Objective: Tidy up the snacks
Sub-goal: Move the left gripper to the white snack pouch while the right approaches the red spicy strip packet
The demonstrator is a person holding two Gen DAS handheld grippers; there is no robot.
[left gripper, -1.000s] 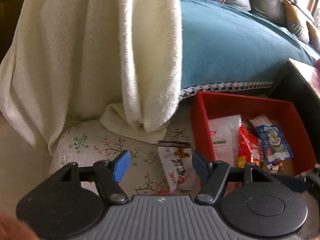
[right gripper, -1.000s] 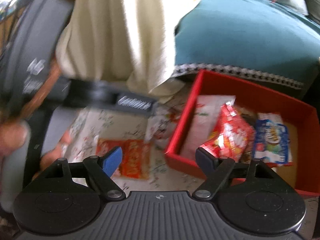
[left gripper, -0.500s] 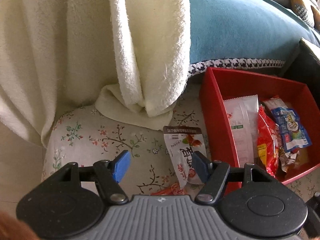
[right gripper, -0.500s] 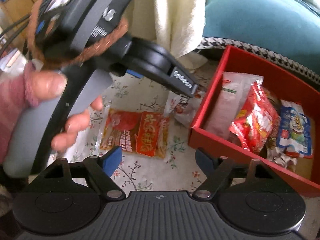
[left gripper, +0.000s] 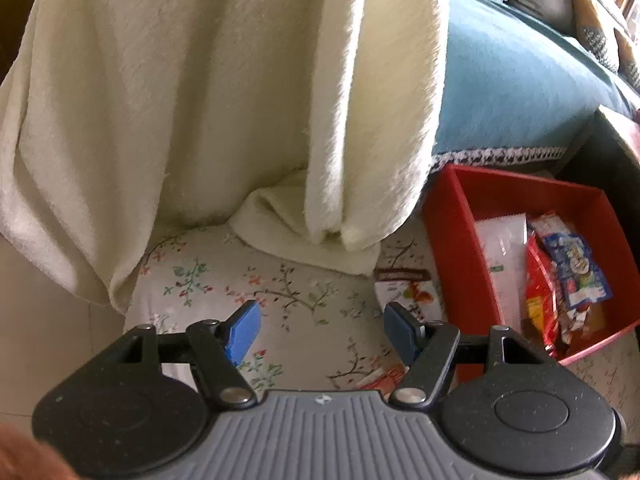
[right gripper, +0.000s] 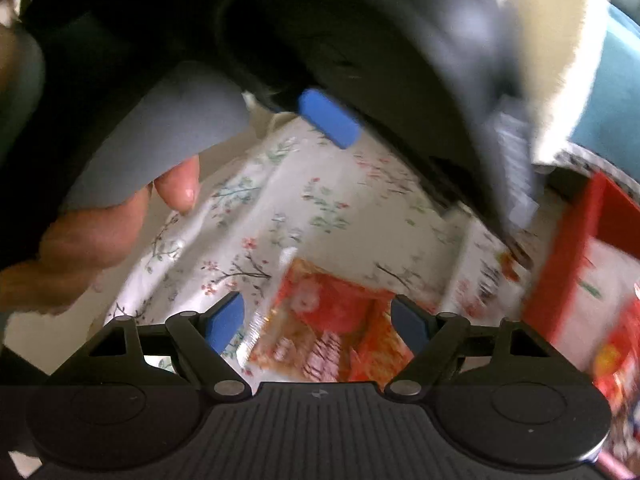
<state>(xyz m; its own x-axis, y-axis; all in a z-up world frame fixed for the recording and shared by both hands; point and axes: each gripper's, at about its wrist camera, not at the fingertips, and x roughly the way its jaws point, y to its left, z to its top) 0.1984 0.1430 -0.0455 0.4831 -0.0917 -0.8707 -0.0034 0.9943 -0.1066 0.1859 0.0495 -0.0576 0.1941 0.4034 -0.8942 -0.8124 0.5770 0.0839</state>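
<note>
A red box [left gripper: 448,216] at the right holds several snack packets: a white one [left gripper: 505,256], a red one [left gripper: 540,300] and a blue one [left gripper: 576,268]. On the floral cloth [left gripper: 292,292] beside the box lies a white snack packet [left gripper: 412,292]. My left gripper [left gripper: 320,326] hangs open above the cloth, its right finger over that packet's edge, nothing between the pads. In the blurred right wrist view an orange-red snack packet [right gripper: 332,324] lies flat on the cloth, and my right gripper [right gripper: 318,322] stands open straddling it from above. The red box [right gripper: 560,264] shows at the right there.
A cream blanket [left gripper: 224,100] hangs over the back of the cloth. A teal cushion [left gripper: 520,80] lies behind the box. In the right wrist view the left gripper's body [right gripper: 360,40] and a hand [right gripper: 100,224] fill the upper half, close over the cloth.
The right gripper has dropped and shifted left until the orange-red packet sits between its fingers. The left gripper has slid left and lower; the white packet now lies by its right finger.
</note>
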